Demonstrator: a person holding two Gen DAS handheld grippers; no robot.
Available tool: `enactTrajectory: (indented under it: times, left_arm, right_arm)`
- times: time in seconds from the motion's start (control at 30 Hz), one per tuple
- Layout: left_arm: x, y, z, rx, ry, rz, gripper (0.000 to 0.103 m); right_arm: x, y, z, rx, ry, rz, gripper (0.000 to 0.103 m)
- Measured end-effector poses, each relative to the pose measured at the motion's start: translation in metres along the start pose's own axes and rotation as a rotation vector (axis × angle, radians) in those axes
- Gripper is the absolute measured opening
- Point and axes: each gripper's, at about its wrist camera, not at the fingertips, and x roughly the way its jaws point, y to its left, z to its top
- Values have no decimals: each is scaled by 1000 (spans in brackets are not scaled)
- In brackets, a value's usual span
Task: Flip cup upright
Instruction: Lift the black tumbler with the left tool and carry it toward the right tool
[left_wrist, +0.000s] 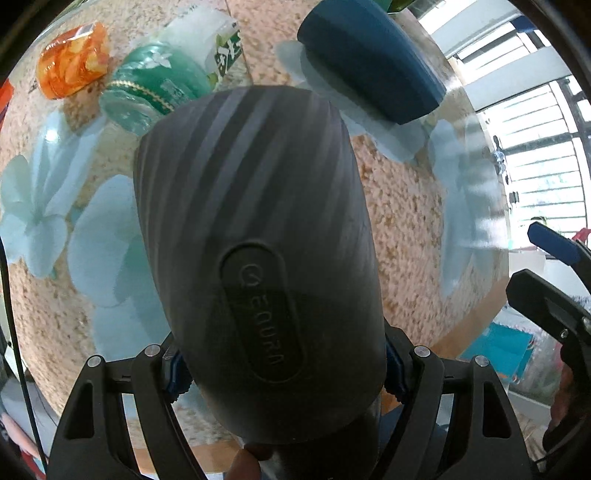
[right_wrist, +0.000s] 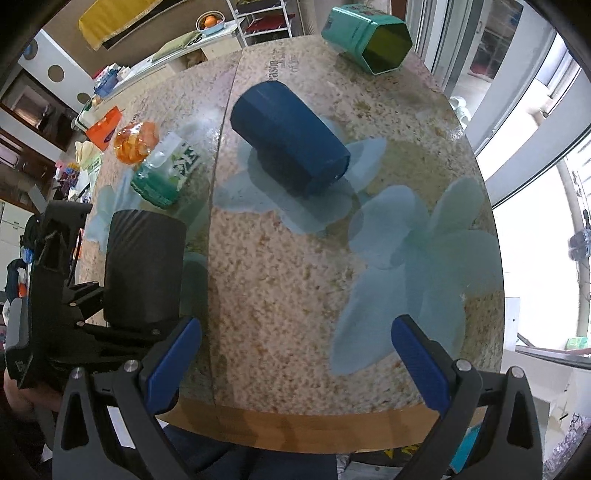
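Left gripper clamped on dark grey cup, held clear above table, standing near vertical, likely for setting down. Right gripper spread wide, gripping nothing, hovering over near edge. Blue cup on its side mid-table, mouth toward camera, probably next to flip.

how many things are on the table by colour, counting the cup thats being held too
black: 1, the cup gripped by the left gripper
dark blue: 1, the cup lying on its side
teal/green: 2, the hexagonal tin and the bottle
orange: 1, the packet
total: 5
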Motion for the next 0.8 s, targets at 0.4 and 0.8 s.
enactTrajectory:
  times: [0.4, 0.8]
  left_arm:
    - [26, -20, 6, -34, 5, 15, 82]
    - [37, -40, 13, 0, 7, 70, 85]
  right_arm:
    - [10, -8, 6, -19, 28, 5, 103]
    - [14, -15, 10, -13, 44, -4, 103]
